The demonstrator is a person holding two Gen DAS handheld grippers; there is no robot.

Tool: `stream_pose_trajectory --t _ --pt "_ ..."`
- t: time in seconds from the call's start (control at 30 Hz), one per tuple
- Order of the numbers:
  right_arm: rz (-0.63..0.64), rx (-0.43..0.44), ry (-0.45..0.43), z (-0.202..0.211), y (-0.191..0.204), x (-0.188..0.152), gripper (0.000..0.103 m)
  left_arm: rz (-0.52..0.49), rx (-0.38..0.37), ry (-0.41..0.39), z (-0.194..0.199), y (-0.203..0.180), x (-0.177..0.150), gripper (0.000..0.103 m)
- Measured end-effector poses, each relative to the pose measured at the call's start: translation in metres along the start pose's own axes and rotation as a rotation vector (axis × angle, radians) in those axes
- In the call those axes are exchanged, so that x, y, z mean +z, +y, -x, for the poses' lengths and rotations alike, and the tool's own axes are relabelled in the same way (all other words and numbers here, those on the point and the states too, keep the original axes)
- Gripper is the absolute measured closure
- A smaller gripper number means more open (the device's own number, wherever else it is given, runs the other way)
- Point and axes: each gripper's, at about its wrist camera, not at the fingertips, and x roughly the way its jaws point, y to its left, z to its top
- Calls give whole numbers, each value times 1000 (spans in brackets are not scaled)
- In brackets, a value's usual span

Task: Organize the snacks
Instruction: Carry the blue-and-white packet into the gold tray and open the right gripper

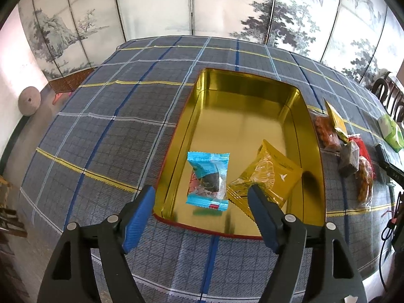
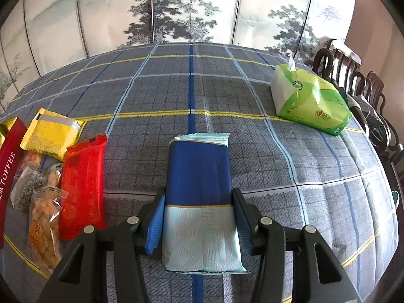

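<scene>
A: Two packets logged inside the gold tin (image 1: 242, 123): one cyan-wrapped sweet (image 1: 208, 179), one yellow sachet (image 1: 265, 179) leaning on the tin floor beside it. Left gripper (image 1: 202, 199) above the near rim, jaws spread wide, nothing between the pads; cyan sweet lying free below the gap.

B: One item in hand on the other side. Right gripper (image 2: 198, 213) closed on a navy-and-pale-blue wafer pack (image 2: 199, 202), pads pressing both long edges, pack raised over the checked tablecloth (image 2: 252, 151).

A: Several still outside the tin: red packet (image 2: 83, 184), yellow packet (image 2: 53, 136), clear bag of orange crisps (image 2: 45, 229), dark sesame piece in clear wrap (image 2: 26, 186).

B: Also listed, not a snack: green tissue pack (image 2: 310, 103), far right.

A: Hazards. Smooth film on the wafer pack, held by the edges only; likely slip or twist if swung fast toward the tin. Yellow sachet propped at an angle; likely to crowd the drop spot and leave the long pack riding on top instead of lying flat.

B: Possible knock of the tin rim by the open left jaws if lowered from here.

A: Writing. "TOFFEE" readable in white on the dark red lid or box (image 2: 7, 169) at the left edge. Print on the tissue pack and the cyan sweet too small to read.
</scene>
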Motion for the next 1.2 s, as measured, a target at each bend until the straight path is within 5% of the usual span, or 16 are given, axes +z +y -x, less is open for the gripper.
stream_pose_trajectory --t 0.47,1.2 --pt "50 138 -87 59 60 20 53 69 13 -27 10 22 -1 21" --pt "318 391 -76 104 262 1 53 167 81 -32 21 87 -16 20"
